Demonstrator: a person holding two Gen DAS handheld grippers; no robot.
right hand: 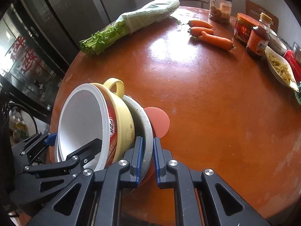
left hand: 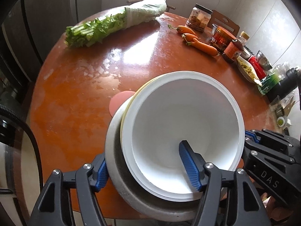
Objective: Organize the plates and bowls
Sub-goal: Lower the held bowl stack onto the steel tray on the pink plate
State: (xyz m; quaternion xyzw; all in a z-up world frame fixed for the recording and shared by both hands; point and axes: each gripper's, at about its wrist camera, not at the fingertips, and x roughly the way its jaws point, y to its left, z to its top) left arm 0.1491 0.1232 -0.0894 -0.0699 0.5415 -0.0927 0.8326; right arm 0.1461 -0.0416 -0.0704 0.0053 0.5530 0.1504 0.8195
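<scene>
A tilted stack of nested bowls stands at the near edge of the round table (left hand: pixel 79 86). A white bowl (left hand: pixel 180 116) lies in a yellow handled bowl (right hand: pixel 124 118), which lies in a grey bowl (left hand: pixel 112 131). A flat pink disc (right hand: pixel 160 121) lies under the stack. My left gripper (left hand: pixel 143 156) is open and straddles the stack's wall. One finger (left hand: pixel 189 162) is inside the white bowl, clear of its wall; the other is outside the grey bowl. My right gripper (right hand: pixel 147 143) is shut on the rim of the grey bowl (right hand: pixel 145 131).
A bagged bundle of leafy greens (left hand: pixel 105 22) lies at the far left. Three carrots (left hand: pixel 197 41) lie at the far middle. Jars (left hand: pixel 199 17), a sauce bottle (right hand: pixel 256 37) and an open snack bag (right hand: pixel 280 67) line the right edge. Chair backs stand behind the table.
</scene>
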